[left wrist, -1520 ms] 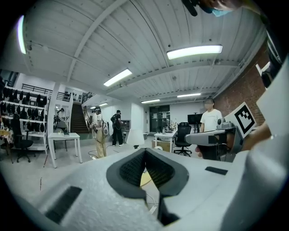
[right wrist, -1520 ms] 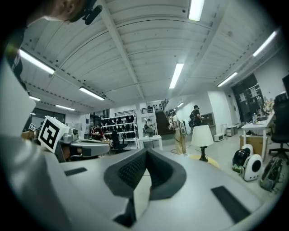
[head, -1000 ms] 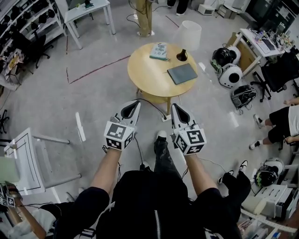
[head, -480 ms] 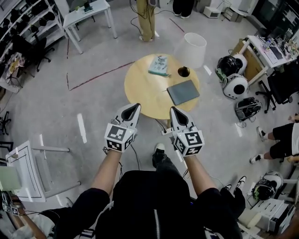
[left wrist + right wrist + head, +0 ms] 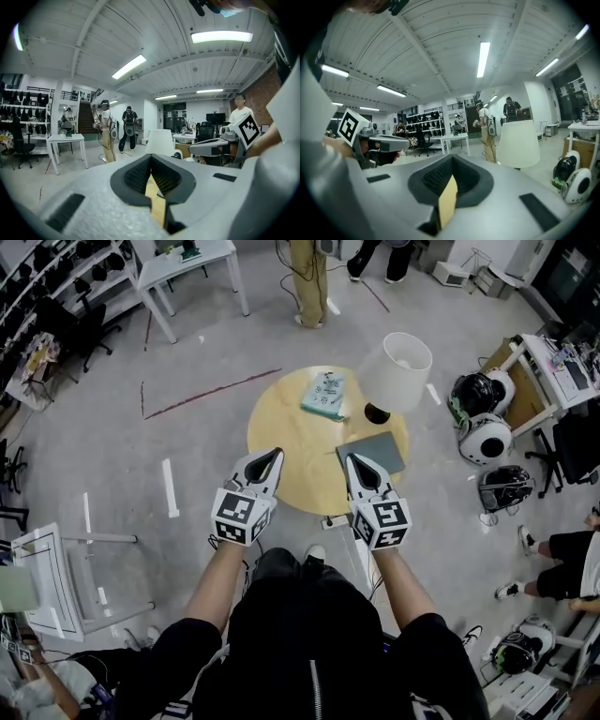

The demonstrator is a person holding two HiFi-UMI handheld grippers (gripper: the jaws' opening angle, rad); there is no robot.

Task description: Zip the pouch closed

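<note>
- Pouch (image 5: 375,450), grey and flat, lies on the round worktop (image 5: 281,427) just ahead of your right tongs (image 5: 353,462) and a little to their right. Its long side runs crosswise to them.
- Your right tongs are the nearer pair; your left tongs (image 5: 274,456) sit well to its left. Both pairs are closed and empty.
- Just beyond the pouch stands the lamp (image 5: 396,371); a teal packet (image 5: 324,394) lies farther off, ahead of the left tongs.

The flat grey pouch (image 5: 372,452) lies on the round table (image 5: 281,432), beside the lamp base (image 5: 377,414).

Grey pouch (image 5: 370,452); yellow table (image 5: 281,442)
</note>
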